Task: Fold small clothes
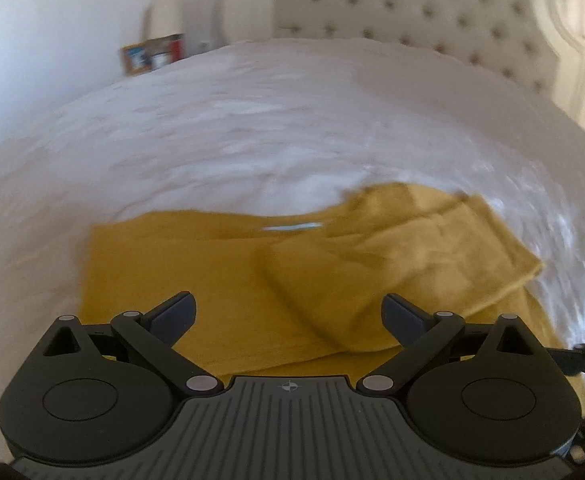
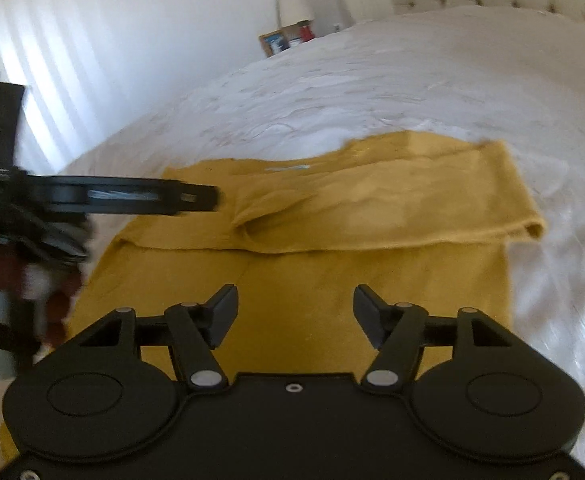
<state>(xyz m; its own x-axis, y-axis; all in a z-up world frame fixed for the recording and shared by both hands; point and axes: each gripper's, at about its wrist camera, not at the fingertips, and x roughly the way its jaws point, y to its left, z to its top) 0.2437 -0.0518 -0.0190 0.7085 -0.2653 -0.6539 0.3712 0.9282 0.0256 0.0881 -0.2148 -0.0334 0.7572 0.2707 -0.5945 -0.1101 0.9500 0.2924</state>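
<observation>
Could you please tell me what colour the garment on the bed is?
Mustard yellow knit garment, clearest in the right wrist view.

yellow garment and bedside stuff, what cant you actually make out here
- Yellow garment: near edge hidden behind the right gripper body in the right wrist view; type unclear.
- Label: motion-blurred streak in the left wrist view, unreadable.
- Picture frame: too small and blurred, right wrist view.
- Left gripper: smeared by motion, right wrist view.

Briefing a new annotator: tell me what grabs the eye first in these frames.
A mustard-yellow garment lies on the white bed, its right side already folded inward over the middle. Both grippers, left gripper and right gripper, hover open above its near edge. A tufted headboard stands behind.
</observation>
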